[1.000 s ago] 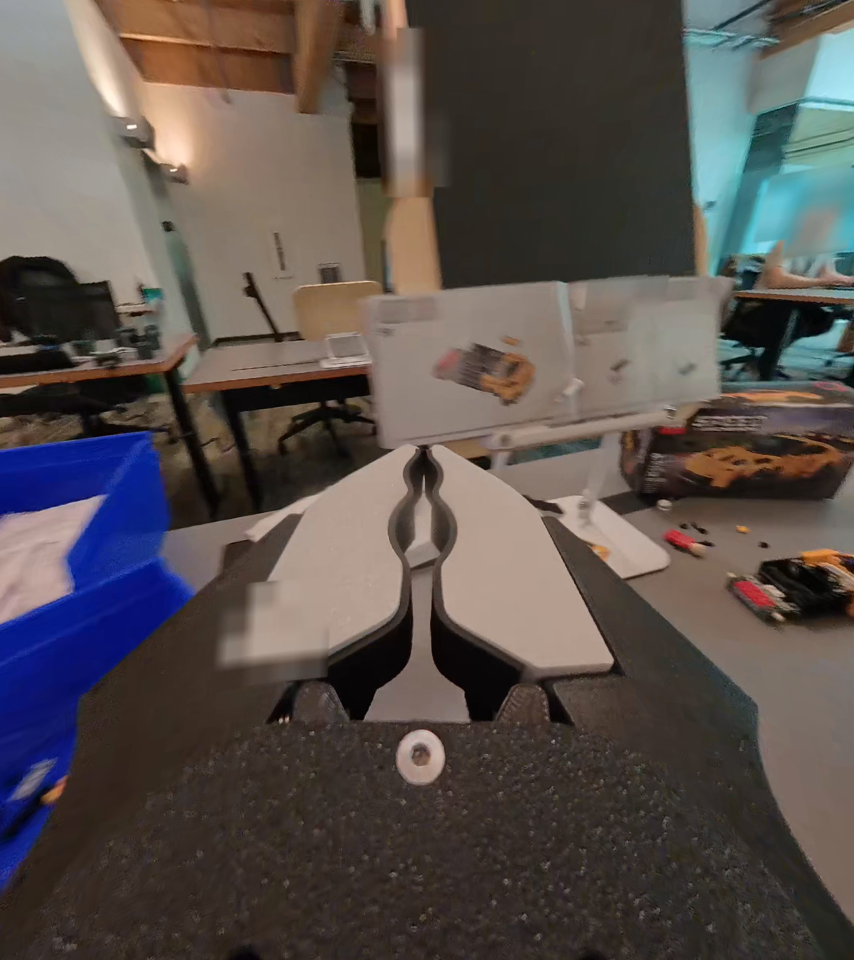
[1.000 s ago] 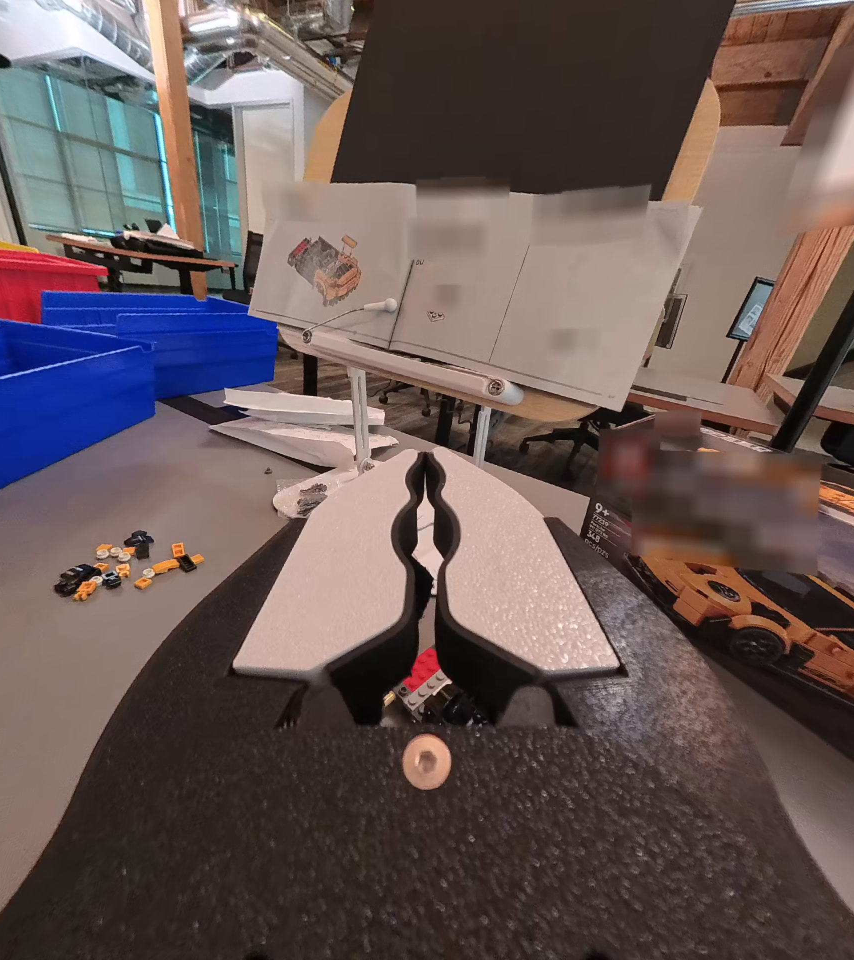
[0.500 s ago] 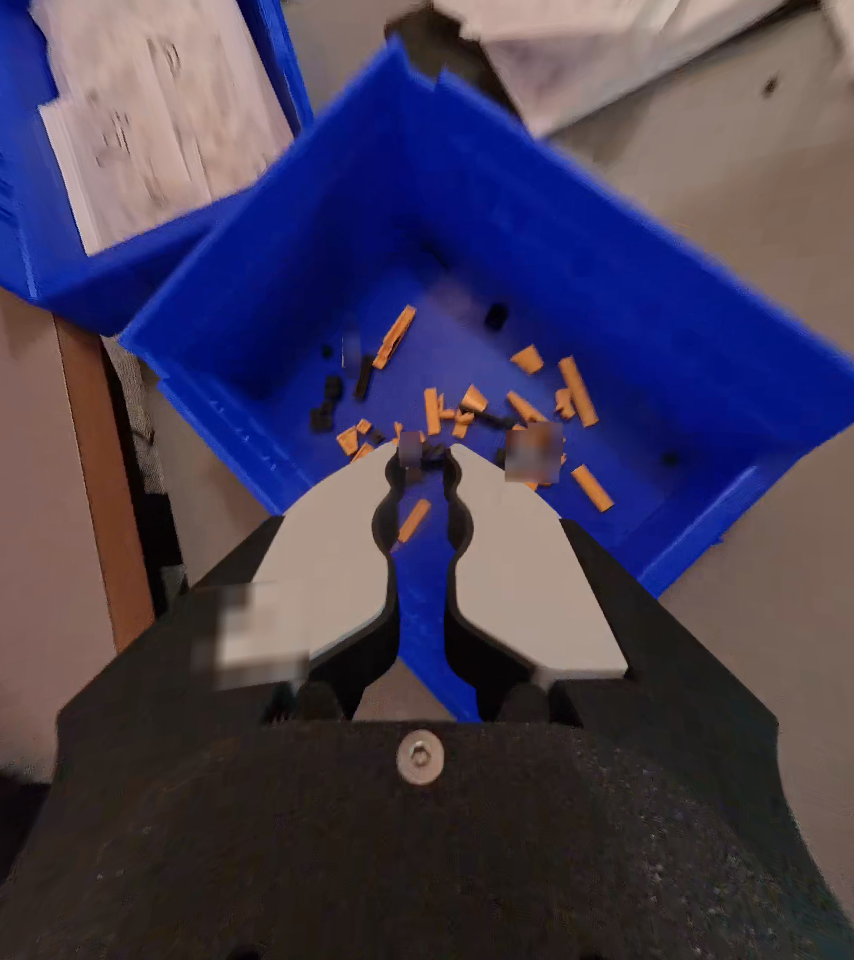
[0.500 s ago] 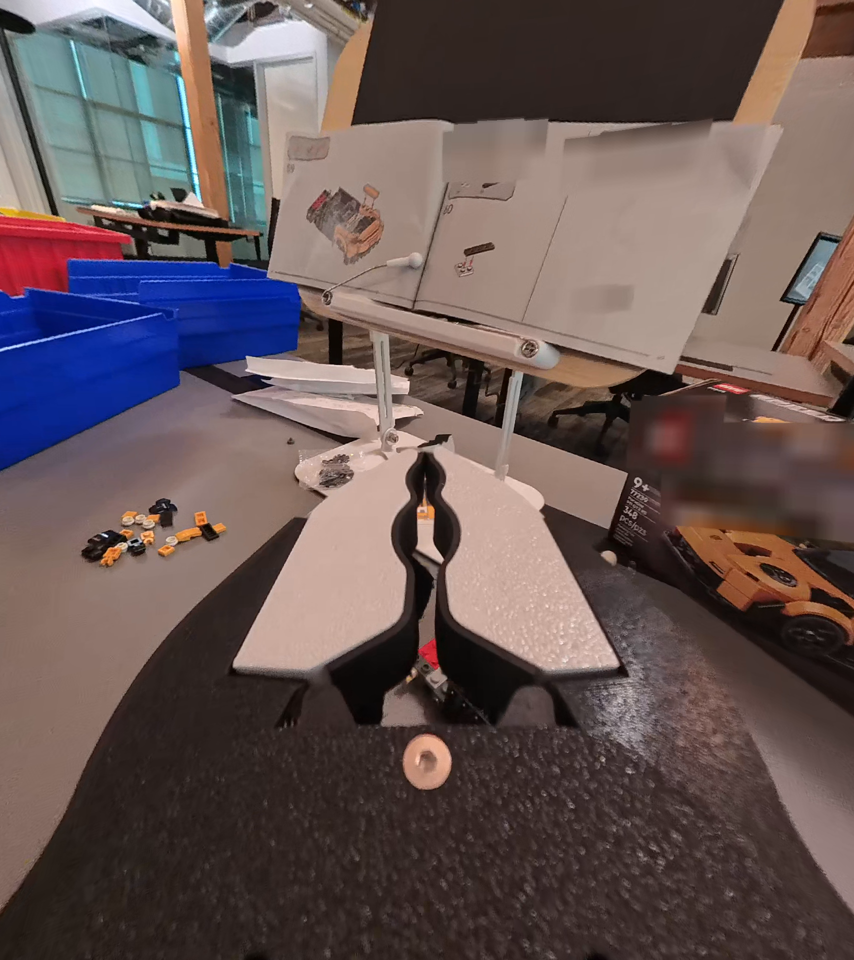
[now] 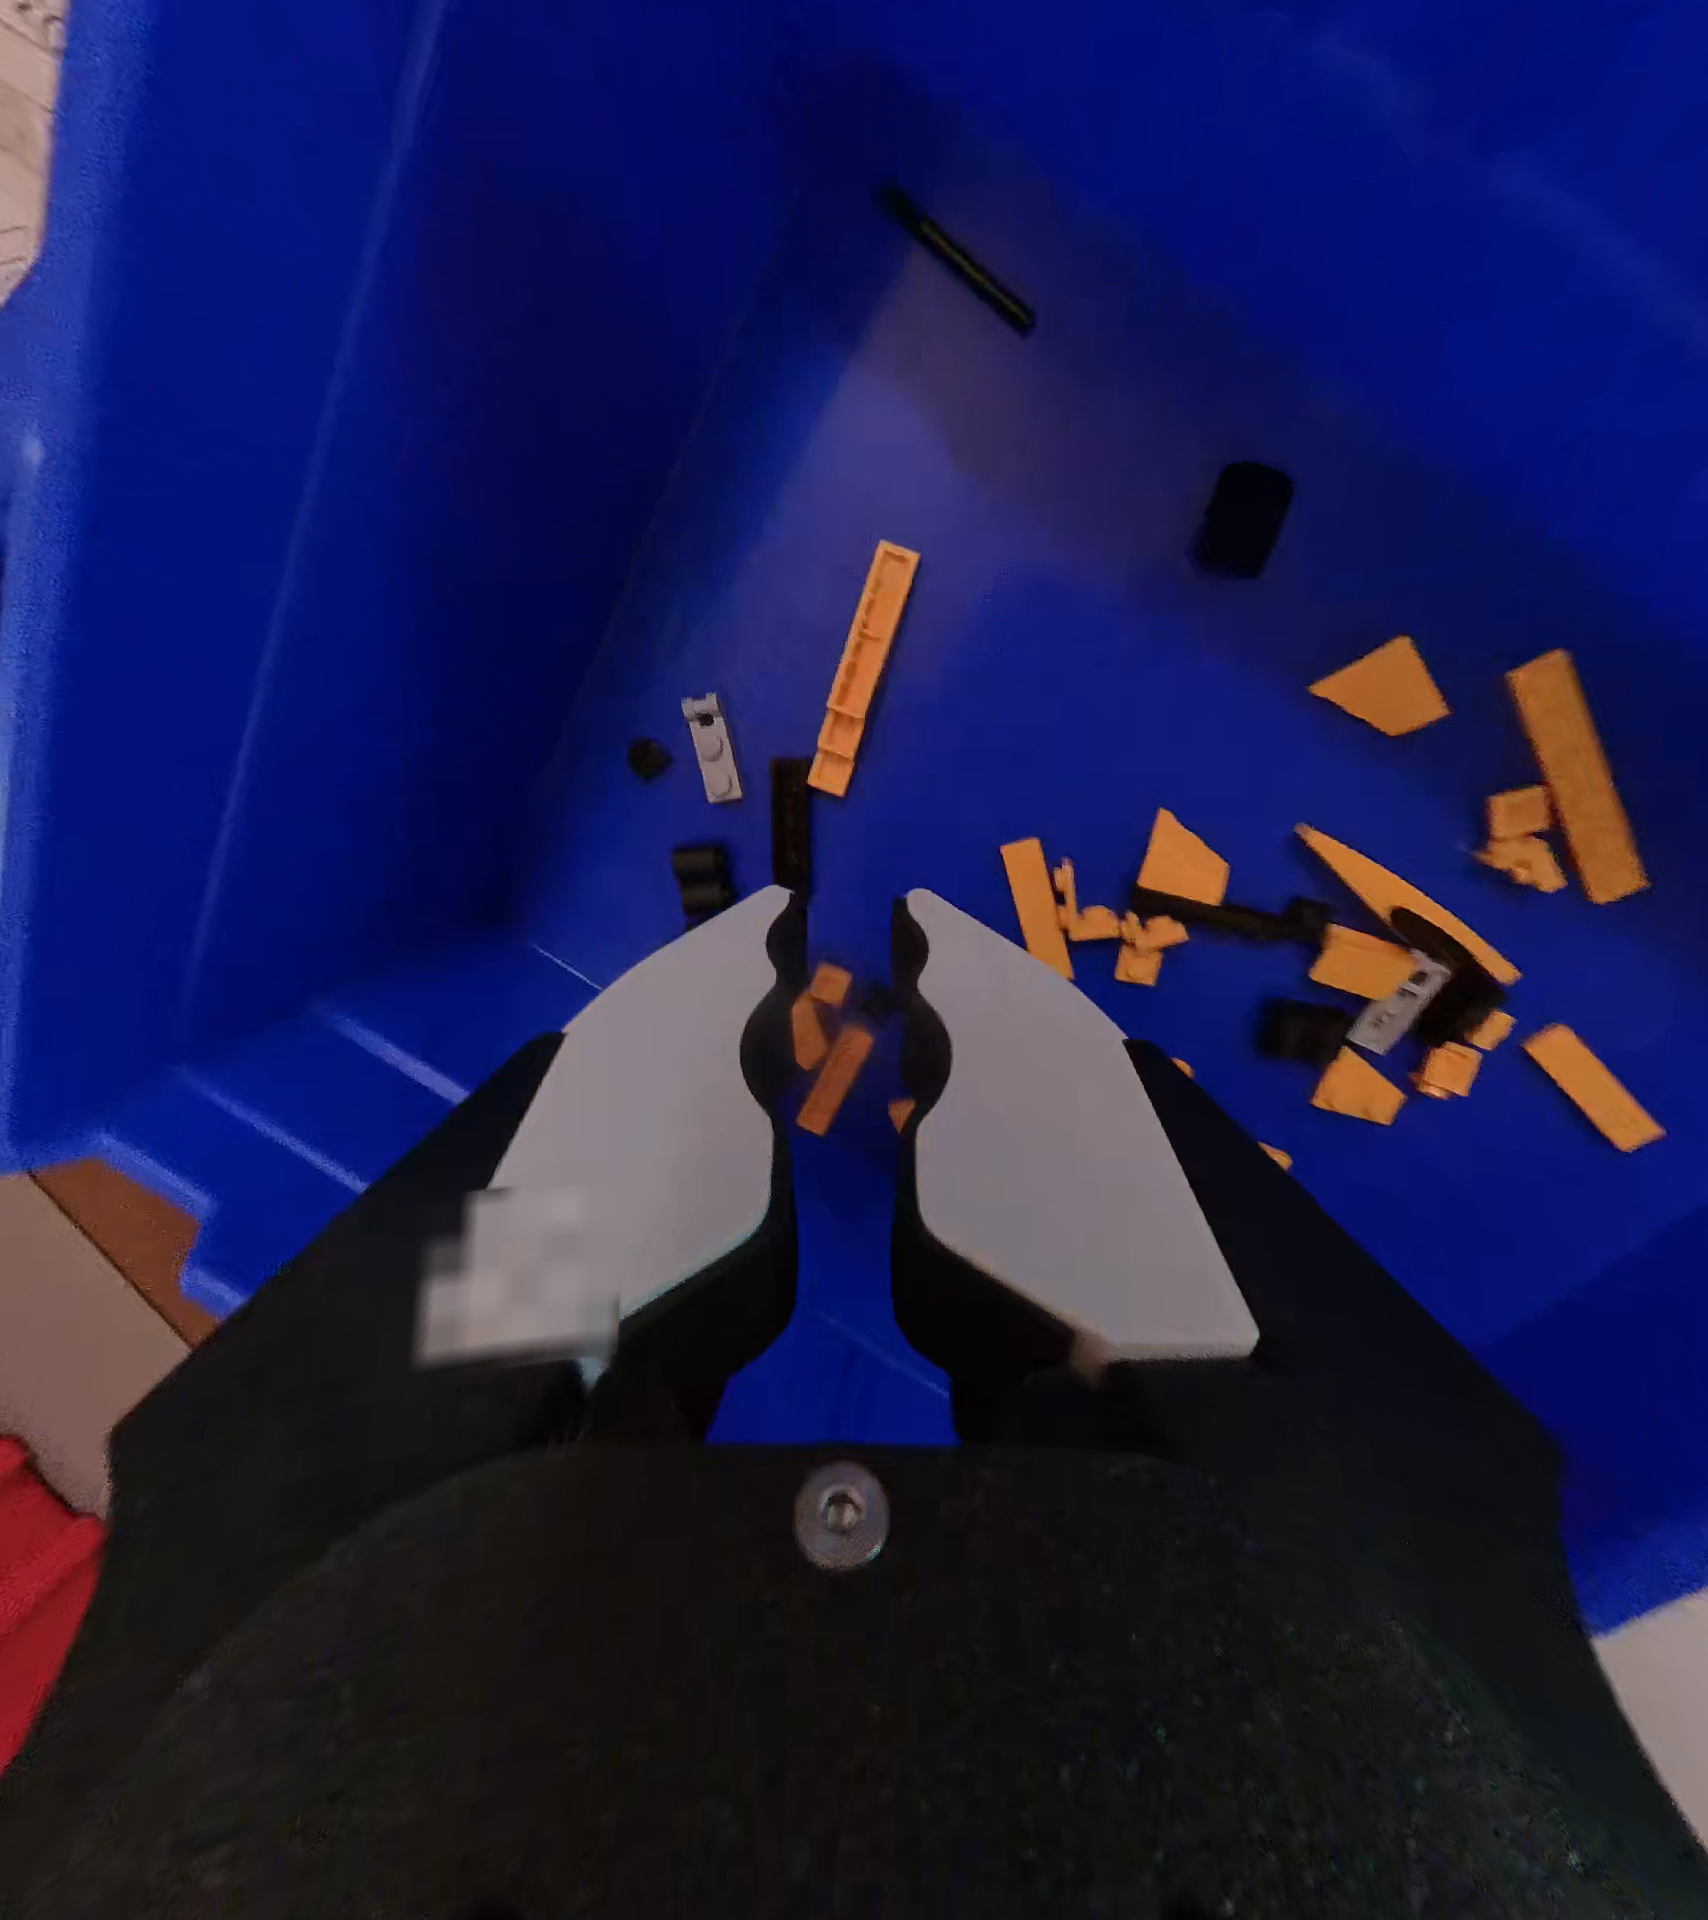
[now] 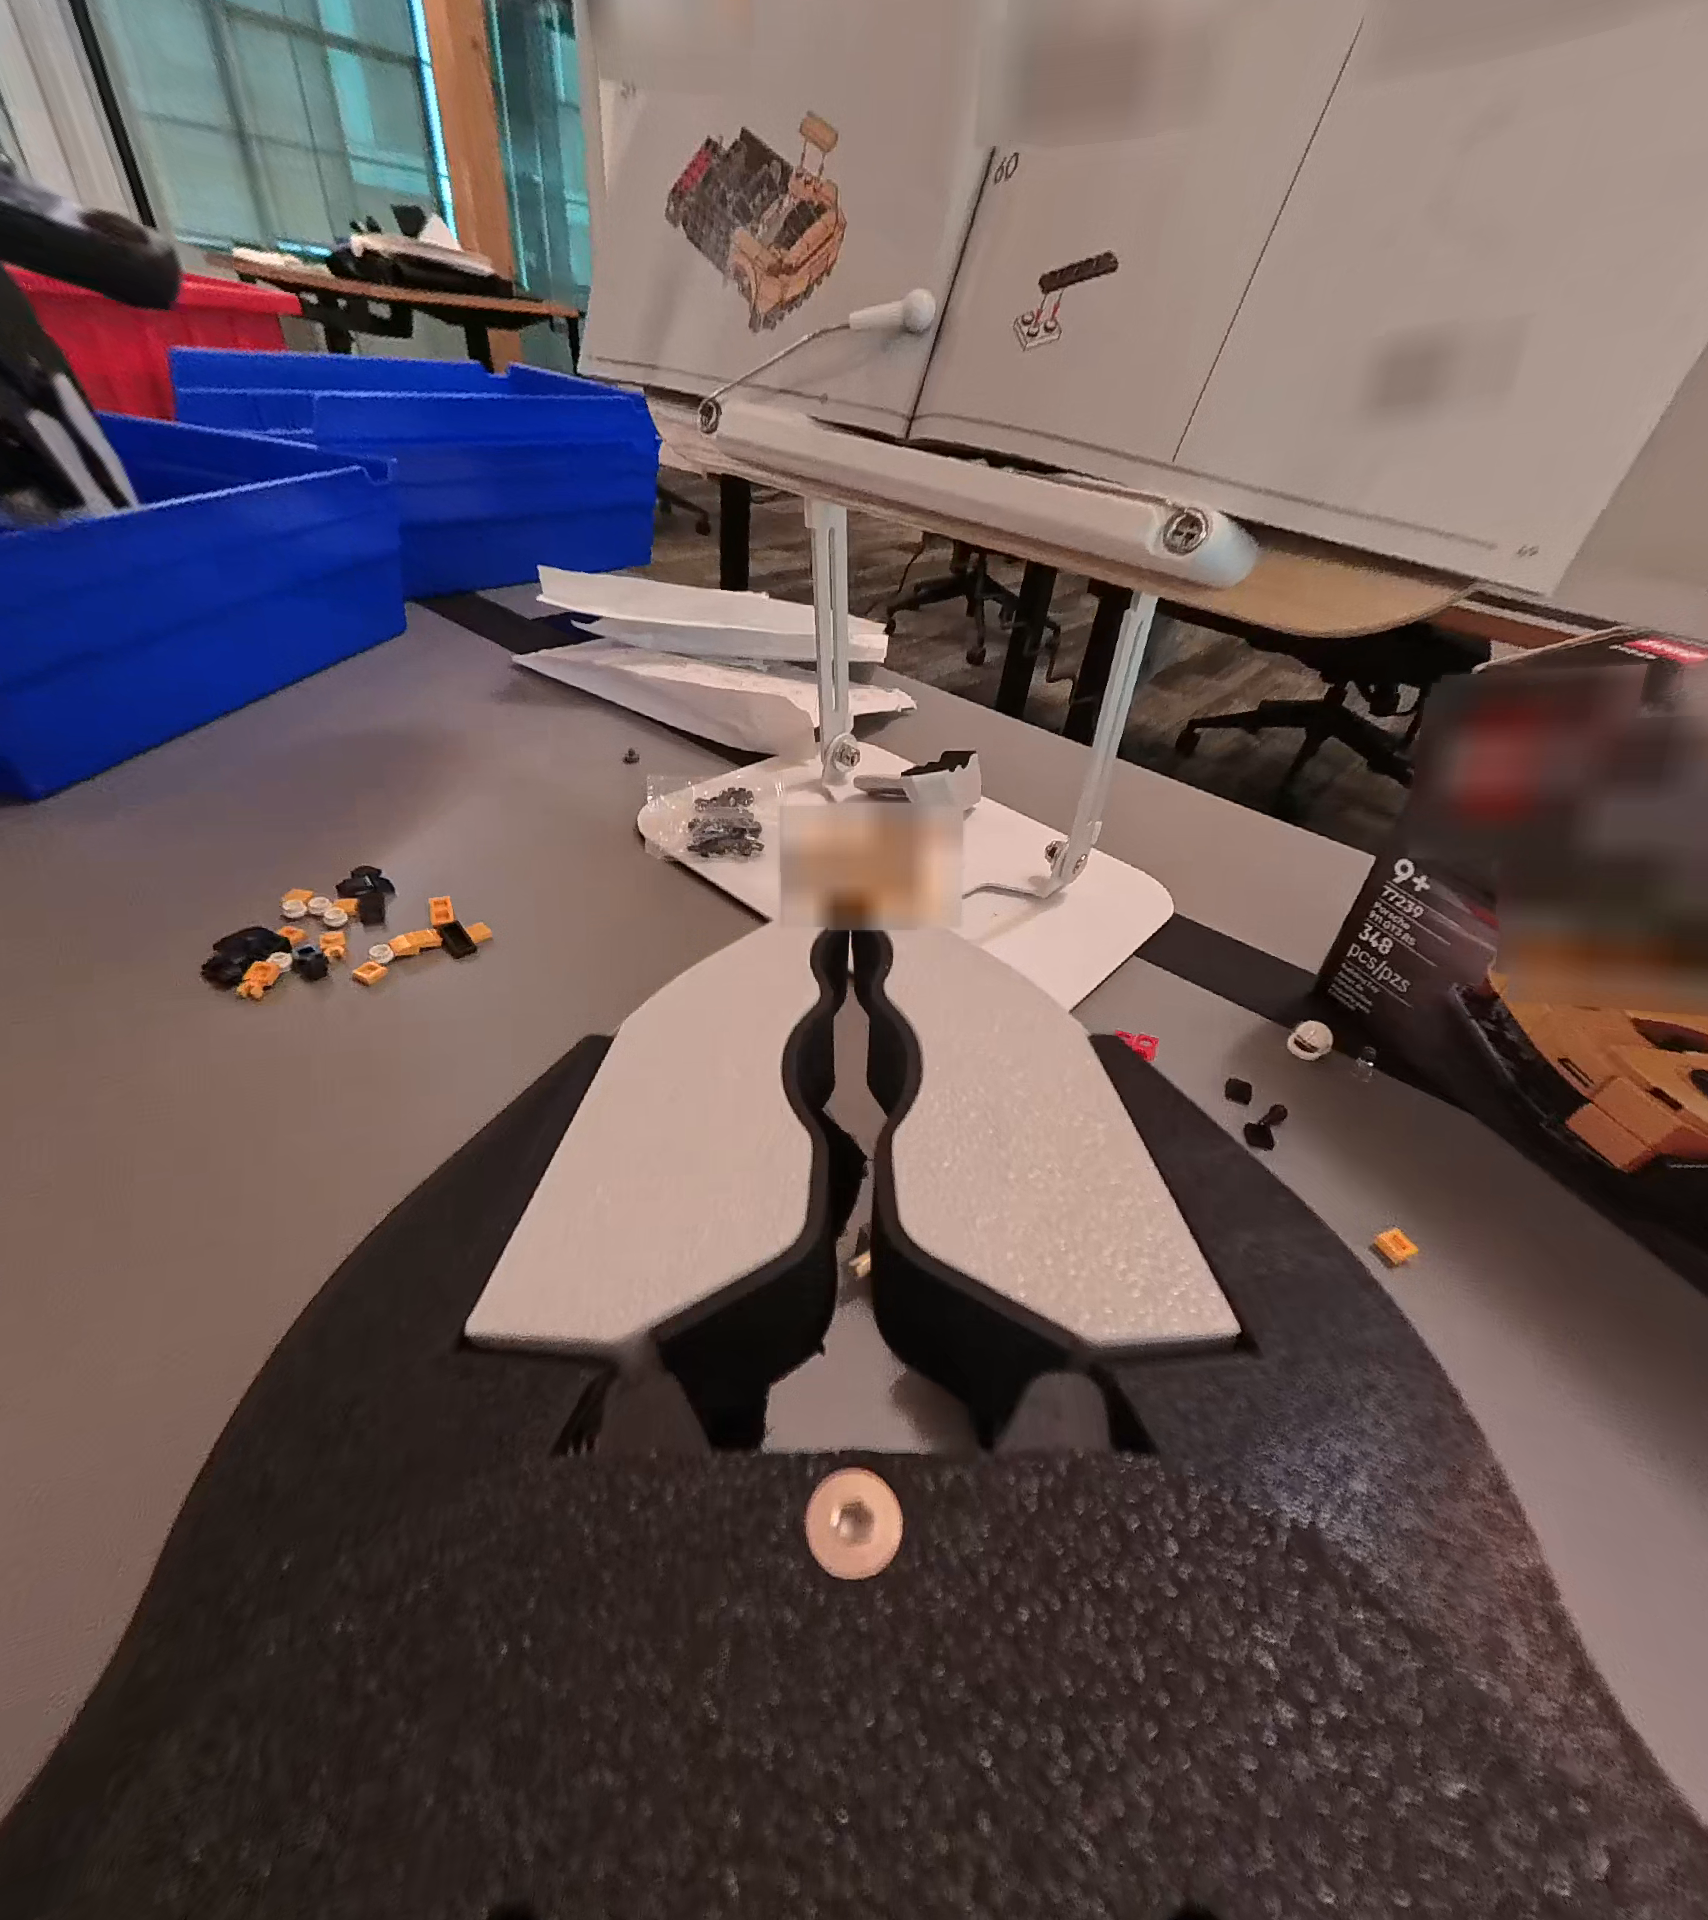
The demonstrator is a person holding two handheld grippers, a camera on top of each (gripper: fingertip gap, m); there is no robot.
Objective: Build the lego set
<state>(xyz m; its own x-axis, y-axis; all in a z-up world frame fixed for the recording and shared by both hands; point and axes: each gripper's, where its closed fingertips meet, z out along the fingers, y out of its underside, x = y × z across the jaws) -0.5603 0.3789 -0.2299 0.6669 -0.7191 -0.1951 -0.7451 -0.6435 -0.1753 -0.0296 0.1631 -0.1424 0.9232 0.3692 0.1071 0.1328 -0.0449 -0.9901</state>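
Now the left gripper (image 5: 845,909) has swung off the instruction stand and dipped into the blue bin (image 5: 362,520), jaws slightly parted and empty: part-hunting, I judge. Inside lie orange pieces (image 5: 1182,862) and a black plate (image 5: 790,821). The right gripper (image 6: 850,951) stays over the desk (image 6: 154,1143), jaws nearly closed, holding nothing visible.

Each gripper (image 5: 848,904) (image 6: 850,940): grey fingers, seemingly textured black body, one screw.

Blue bin (image 5: 393,520) walls hem left gripper (image 5: 848,906) — loose pieces (image 5: 1369,935) crowd floor; bare patch far corner.
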